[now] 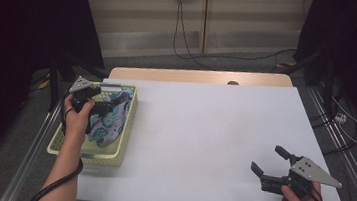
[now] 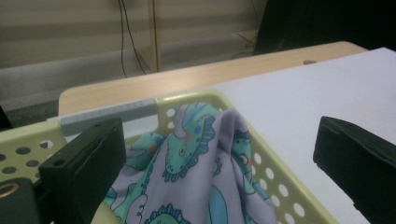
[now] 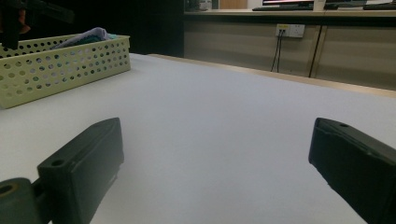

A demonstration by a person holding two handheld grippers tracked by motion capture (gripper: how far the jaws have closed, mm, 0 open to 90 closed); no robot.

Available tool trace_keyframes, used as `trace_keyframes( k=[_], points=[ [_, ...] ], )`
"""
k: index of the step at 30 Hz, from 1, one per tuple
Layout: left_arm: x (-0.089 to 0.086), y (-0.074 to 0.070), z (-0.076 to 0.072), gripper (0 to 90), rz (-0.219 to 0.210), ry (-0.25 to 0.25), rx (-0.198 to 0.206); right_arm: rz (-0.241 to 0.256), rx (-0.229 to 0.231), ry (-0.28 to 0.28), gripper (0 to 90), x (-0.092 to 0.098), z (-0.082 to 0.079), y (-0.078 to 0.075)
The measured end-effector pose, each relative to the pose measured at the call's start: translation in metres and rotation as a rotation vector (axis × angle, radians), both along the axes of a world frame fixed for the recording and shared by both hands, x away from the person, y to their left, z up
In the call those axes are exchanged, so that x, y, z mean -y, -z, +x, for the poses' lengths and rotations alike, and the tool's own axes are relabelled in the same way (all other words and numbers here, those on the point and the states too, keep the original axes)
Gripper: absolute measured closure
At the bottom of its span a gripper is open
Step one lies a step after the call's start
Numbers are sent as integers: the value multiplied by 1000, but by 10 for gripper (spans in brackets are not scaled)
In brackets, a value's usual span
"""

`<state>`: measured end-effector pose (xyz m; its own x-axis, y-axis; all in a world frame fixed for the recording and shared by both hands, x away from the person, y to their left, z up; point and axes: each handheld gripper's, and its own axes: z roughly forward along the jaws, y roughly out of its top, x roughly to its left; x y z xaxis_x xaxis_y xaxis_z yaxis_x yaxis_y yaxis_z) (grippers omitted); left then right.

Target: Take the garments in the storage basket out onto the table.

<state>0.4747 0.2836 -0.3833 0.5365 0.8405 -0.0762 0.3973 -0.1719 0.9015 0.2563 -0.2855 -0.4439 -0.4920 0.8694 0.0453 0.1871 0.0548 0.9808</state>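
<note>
A: High view. The left hand-held gripper (image 1: 108, 107) is hovering over the yellow basket (image 1: 129, 120) at about 9 o'clock on the white surface (image 1: 213, 134). The patterned cloth (image 1: 111, 123) is lying heaped inside the basket. The right hand-held gripper (image 1: 270, 160) is idling near 4 o'clock, well apart, jaws spread, gripping nothing.

B: Advice for the pick?

A: My judgement: he or she is lining up to take the cloth. Better to go for the raised fold than the flat part, sink both jaws into the fabric clear of the basket wall, then lift straight up so the basket is not dragging along.

B: Left gripper view?

A: The jaws are standing wide open and empty, the cloth (image 2: 205, 172) sitting between and just beyond them. The dinosaur print and a peaked fold beside the perforated rim (image 2: 261, 154) are showing, detail the high view is blurring.

B: Right gripper view?

A: Jaws wide, bare surface (image 3: 210, 121) between them. It is giving a low side look at the basket (image 3: 65, 63) toward 10 o'clock, with cloth (image 3: 88, 35) poking above the rim, so the pile's height is showing here.
</note>
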Motion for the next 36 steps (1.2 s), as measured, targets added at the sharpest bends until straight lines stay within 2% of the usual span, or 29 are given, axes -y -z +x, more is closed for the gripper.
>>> trace_keyframes(
  k=[5, 7, 9, 13, 16, 18, 20, 21, 25, 28, 31, 33, 36],
  points=[
    [0, 7, 5, 36, 21, -15, -36, -1, 0, 0, 30, 0, 0, 0],
    [2, 11, 10, 42, 47, -13, -55, -1, 1, -1, 30, 0, 0, 0],
    [2, 13, 11, 42, 46, -9, -60, -1, 0, -3, 30, 0, 0, 0],
    [4, 24, 17, 42, 68, 0, -101, 2, -1, 0, 30, 0, 0, 0],
    [3, 30, 20, 43, 106, -2, -131, 3, -1, 0, 30, 0, 0, 0],
    [3, 33, 21, 43, 111, -1, -136, 5, 0, -2, 30, 0, 0, 1],
    [4, 39, 24, 44, 133, 7, -168, 4, -2, -3, 30, 0, 0, 1],
    [4, 39, 24, 45, 133, 7, -168, 3, -3, -3, 30, 0, 1, 1],
    [7, 47, 29, 57, 178, 31, -210, 2, -2, -4, 30, 0, 1, 1],
    [6, 54, 32, 60, 213, 16, -239, 3, -4, -5, 30, 0, 1, 1],
    [6, 61, 34, 62, 209, 7, -275, 6, -5, -5, 30, 0, 1, 1],
    [6, 62, 35, 59, 213, 4, -281, 7, -5, -9, 30, 0, 0, 1],
    [7, 64, 37, 50, 238, 11, -294, 7, -5, -12, 30, -1, 0, 1]
  ],
)
